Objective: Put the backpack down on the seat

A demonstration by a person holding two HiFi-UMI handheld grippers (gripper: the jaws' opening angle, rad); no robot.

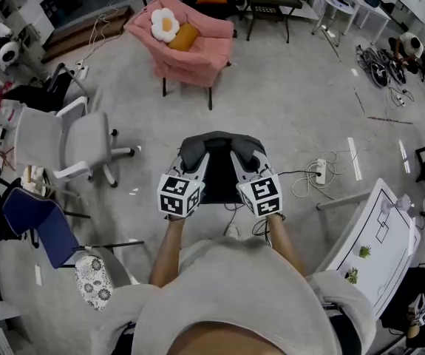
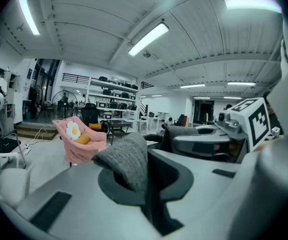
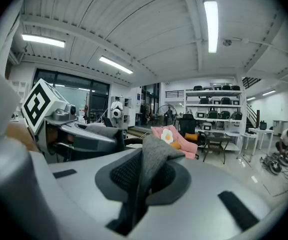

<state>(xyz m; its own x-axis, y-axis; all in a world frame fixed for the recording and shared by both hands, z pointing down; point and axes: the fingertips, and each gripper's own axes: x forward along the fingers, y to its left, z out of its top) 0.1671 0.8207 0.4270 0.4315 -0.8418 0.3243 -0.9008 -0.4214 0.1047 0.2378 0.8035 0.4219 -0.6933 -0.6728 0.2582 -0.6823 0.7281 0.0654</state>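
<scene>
The backpack (image 1: 221, 146) is dark grey cloth, matt and coarsely woven, with black mesh under its strap (image 3: 153, 156). The left gripper (image 1: 201, 160) and right gripper (image 1: 239, 160) have smooth, matt grey plastic shells. At twelve o'clock, the armchair (image 1: 201, 50) wears soft pink fabric; the floor (image 1: 293, 109) looks like dull, smooth concrete.

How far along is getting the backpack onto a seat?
Done: the left gripper and right gripper are shut on straps of the backpack. In hand: it hangs above the floor. Left: carrying it to a seat, perhaps the pink armchair ahead, and letting go.

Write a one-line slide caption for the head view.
Left claw and right claw clamp the grey straps of a dark backpack, pink armchair ahead.
</scene>
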